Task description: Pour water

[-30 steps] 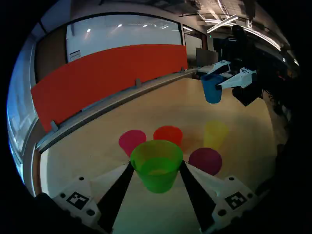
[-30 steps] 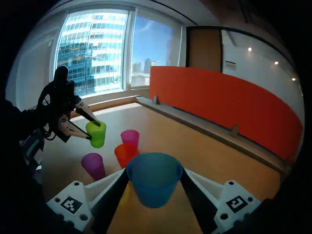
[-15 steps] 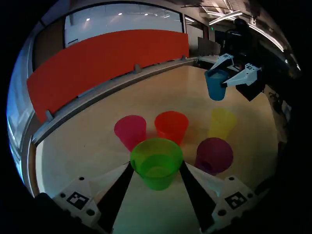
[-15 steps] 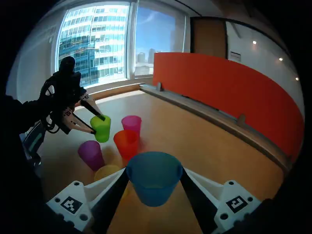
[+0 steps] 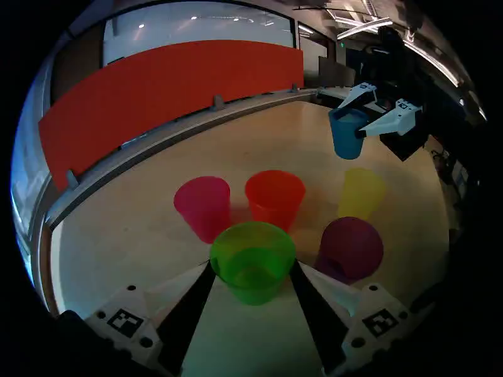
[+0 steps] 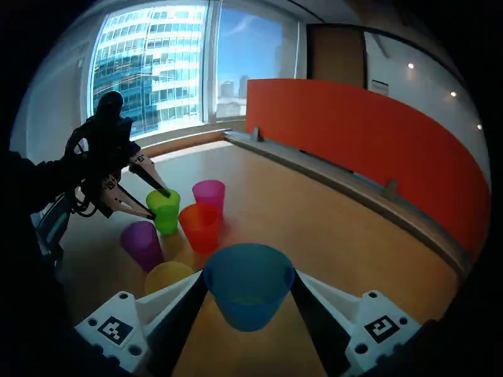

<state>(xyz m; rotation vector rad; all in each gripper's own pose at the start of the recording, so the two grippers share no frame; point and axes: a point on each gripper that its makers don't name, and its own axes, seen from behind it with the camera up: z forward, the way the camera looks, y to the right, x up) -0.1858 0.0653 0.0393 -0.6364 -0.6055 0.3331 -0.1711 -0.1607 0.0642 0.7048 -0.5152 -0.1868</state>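
Observation:
My left gripper (image 5: 253, 271) is shut on a green cup (image 5: 253, 264) held upright, with a little liquid at its bottom. It hangs just in front of a pink cup (image 5: 202, 207), an orange cup (image 5: 275, 199), a yellow cup (image 5: 360, 192) and a purple cup (image 5: 350, 249) standing on the wooden table (image 5: 157, 207). My right gripper (image 6: 249, 290) is shut on a blue cup (image 6: 249, 286), upright, held above the table. In the left gripper view the blue cup (image 5: 346, 132) floats at the upper right. The right gripper view has the green cup (image 6: 165, 210) at the left in the other gripper.
A long orange partition (image 5: 163, 94) runs along the table's far edge. Large windows (image 6: 151, 69) with tall buildings stand behind the left hand's side. A person's dark sleeve (image 6: 31, 188) holds the far gripper. The table's right half is bare wood (image 6: 327, 232).
Both grippers have come lower and closer to the standing cups, which look larger now. The green cup has dropped next to the pink and orange cups. Both grips are unchanged.

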